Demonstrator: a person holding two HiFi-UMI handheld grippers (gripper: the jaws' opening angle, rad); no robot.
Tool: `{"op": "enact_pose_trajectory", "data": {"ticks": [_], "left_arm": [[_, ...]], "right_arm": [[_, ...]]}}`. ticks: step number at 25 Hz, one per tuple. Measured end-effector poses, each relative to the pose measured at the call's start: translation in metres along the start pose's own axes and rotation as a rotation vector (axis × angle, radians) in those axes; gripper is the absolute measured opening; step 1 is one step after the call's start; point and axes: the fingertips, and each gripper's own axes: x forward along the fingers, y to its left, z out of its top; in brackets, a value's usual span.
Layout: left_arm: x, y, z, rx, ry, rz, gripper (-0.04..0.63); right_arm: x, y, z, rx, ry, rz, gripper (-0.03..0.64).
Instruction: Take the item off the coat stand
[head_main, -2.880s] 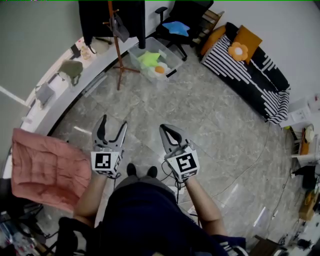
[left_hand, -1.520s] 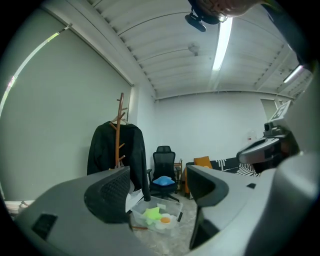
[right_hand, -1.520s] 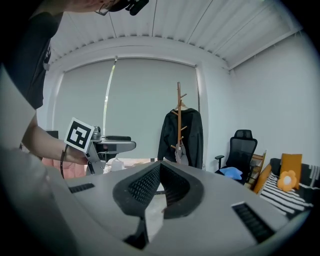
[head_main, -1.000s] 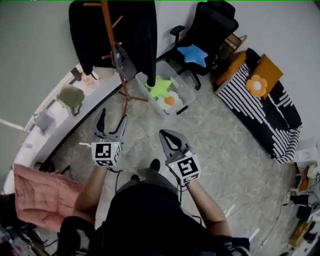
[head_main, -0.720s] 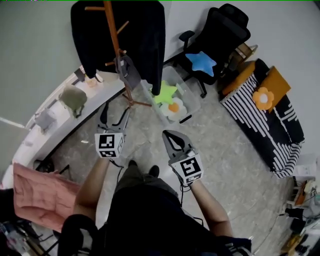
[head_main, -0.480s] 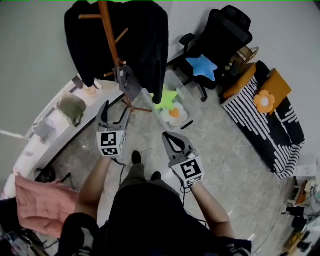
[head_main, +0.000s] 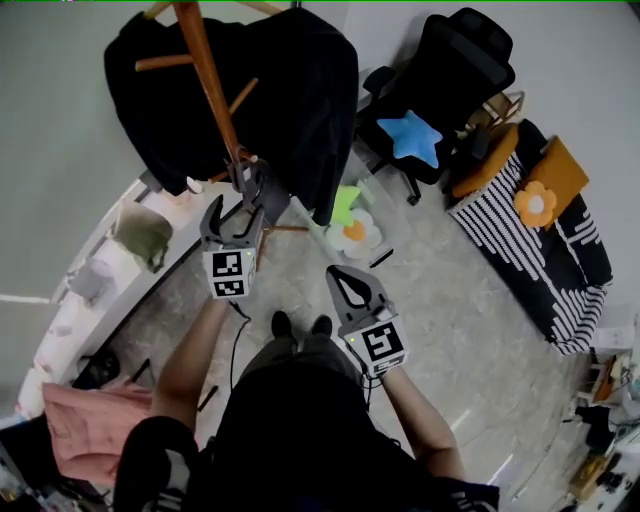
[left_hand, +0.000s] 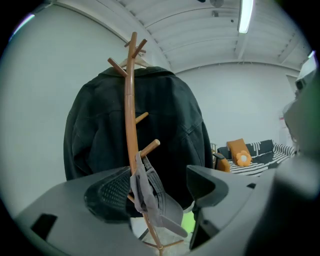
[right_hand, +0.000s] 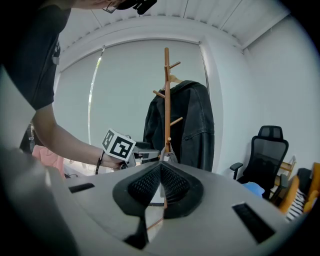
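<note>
We had barely begun: the grey fabric cap (left_hand: 150, 200) hung on a lower peg of the brown wooden coat stand (left_hand: 131, 115), beside the black jacket (left_hand: 165, 125). Our left gripper (head_main: 235, 208) held its jaws released either side of the cap, not yet gripping. Our right gripper (head_main: 350, 288) was clenched on nothing. Closing and lifting remained. The clear plastic bin (head_main: 376, 215) on the floor held a green star cushion (head_main: 345, 205) and a flower-shaped cushion (head_main: 355, 232).

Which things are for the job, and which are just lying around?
For the job:
coat stand
grey cap hanging on it
left tongs, open at the cap

Just lying around:
office chair
star cushion
striped sofa
pink blanket
</note>
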Motion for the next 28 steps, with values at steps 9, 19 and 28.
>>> {"op": "enact_pose_trajectory", "data": {"ticks": [9,19,28], "left_arm": [[0.073,0.029,-0.03,0.005,0.072,0.12,0.344],[0.115,0.046,-0.062,0.014,0.154,0.168,0.339],[0.127,0.054,-0.068,0.046,0.174,0.201,0.202]], "right_arm": [[0.033,-0.033,-0.01,-0.009,0.051,0.072,0.02],[0.053,-0.051,-0.014,-0.004,0.076,0.1,0.02],[0.058,-0.062,-0.02,0.004,0.091,0.097,0.02]]}}
